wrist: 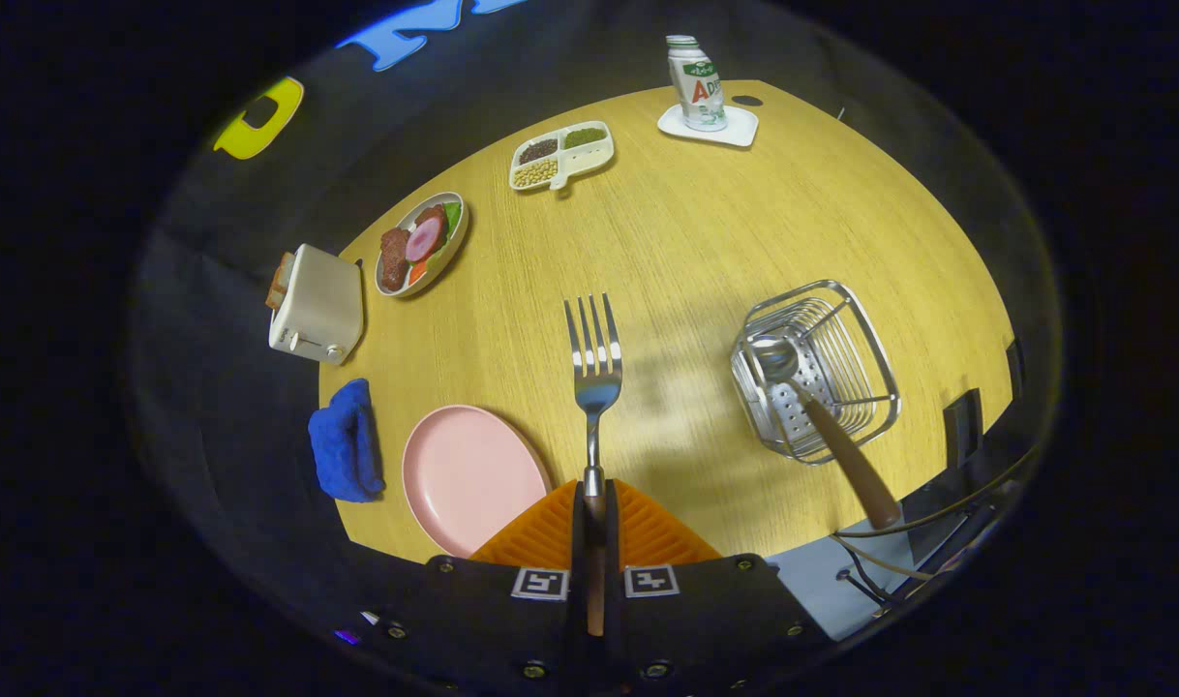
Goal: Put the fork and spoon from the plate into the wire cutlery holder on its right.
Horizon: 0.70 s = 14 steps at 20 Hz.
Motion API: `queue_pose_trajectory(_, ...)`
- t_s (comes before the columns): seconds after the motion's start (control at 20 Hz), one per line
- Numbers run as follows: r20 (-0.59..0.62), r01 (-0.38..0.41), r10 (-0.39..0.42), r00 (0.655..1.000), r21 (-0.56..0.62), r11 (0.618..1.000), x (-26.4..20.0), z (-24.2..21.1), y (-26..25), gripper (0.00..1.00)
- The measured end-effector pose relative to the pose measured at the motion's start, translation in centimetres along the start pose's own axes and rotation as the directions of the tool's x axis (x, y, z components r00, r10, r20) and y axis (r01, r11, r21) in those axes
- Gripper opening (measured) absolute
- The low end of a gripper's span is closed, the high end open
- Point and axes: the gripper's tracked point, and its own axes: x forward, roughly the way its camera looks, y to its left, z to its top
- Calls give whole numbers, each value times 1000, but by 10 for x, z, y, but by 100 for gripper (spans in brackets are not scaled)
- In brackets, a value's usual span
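— Orange fingers [594,528]: state?
— Mine, closed tight on the fork [594,373] handle, tines forward above the worktop [706,252].
— Spoon [812,407]?
— Standing in the wire holder [817,373]; pink plate [468,474] bare.

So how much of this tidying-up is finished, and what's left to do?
About halfway. The spoon already stands in the wire cutlery holder, and the pink plate is bare. The gripper is shut on the fork, held above the table. Left: carry the fork to the holder and drop it in.
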Motion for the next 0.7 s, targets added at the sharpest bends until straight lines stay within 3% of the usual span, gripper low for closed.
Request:
queue_pose_trajectory(0.4, -8, 30, -30, 1000, 65, 997, -32, -1, -48, 7)
queue_pose_trajectory(0.7, -104, 64, -53, 993, 106, 992, -41, -14, -79, 7)
